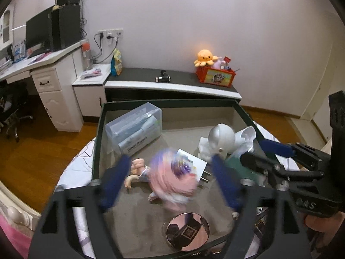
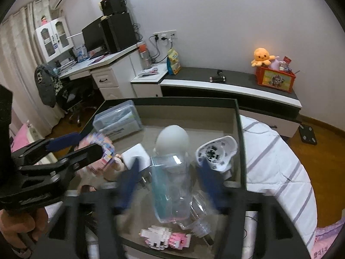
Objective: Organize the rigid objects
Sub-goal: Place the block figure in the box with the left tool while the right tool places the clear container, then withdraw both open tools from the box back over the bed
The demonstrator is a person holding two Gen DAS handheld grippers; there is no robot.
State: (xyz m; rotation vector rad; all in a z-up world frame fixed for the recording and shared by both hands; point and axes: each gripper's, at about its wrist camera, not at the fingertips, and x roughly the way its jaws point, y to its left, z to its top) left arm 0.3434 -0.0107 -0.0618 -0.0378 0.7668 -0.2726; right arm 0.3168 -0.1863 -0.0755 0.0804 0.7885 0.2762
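Over the tray [image 1: 98, 129], both tongs [image 1: 170, 179] [image 2: 169, 184] gape downward.

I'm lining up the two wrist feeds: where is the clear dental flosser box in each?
Left wrist view: clear dental flosser box sits upper left in the dark-rimmed tray, against its left wall.
Right wrist view: the box is left of centre, in the tray's far left corner.
Shared landmark: the orange octopus plush on the red bin against the wall.
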